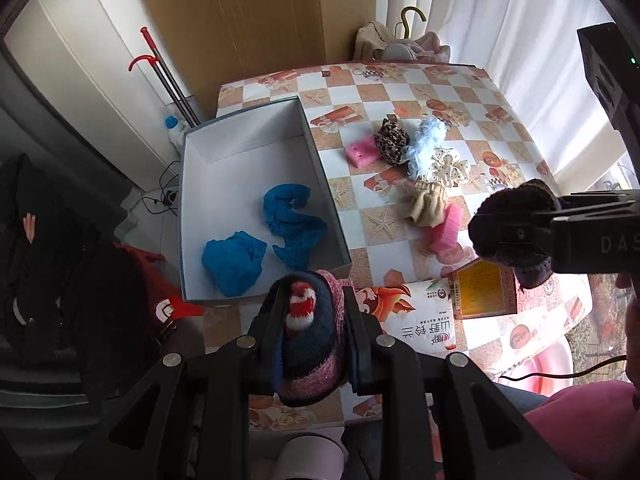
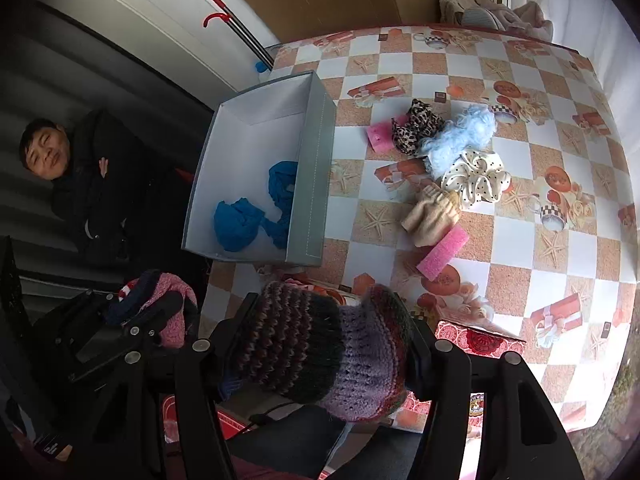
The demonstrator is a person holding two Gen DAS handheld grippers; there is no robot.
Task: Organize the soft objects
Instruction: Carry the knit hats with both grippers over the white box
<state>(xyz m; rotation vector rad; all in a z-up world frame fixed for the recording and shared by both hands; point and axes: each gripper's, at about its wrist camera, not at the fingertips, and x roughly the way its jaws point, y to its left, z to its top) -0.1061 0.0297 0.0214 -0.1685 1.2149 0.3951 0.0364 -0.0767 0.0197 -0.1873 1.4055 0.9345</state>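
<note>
My left gripper (image 1: 314,296) is shut on a navy and pink knitted piece (image 1: 308,344) with a red-and-white tuft. It hangs just off the near end of a grey box (image 1: 320,168) with a white inside. Two blue cloths (image 1: 236,260) lie in that box. My right gripper (image 2: 324,308) is shut on a dark and purple knitted piece (image 2: 316,352) above the table's near edge. In the right wrist view the box (image 2: 316,160) stands to the upper left, and the left gripper (image 2: 148,312) sits low at the left.
Loose on the checked tablecloth (image 2: 520,240): two pink sponges (image 2: 442,252), a leopard scrunchie (image 2: 416,126), a pale blue fluffy piece (image 2: 460,136), a dotted cream scrunchie (image 2: 476,176), a beige knit (image 2: 430,216). A printed carton (image 1: 420,324) lies near. A person in black (image 2: 92,184) sits left.
</note>
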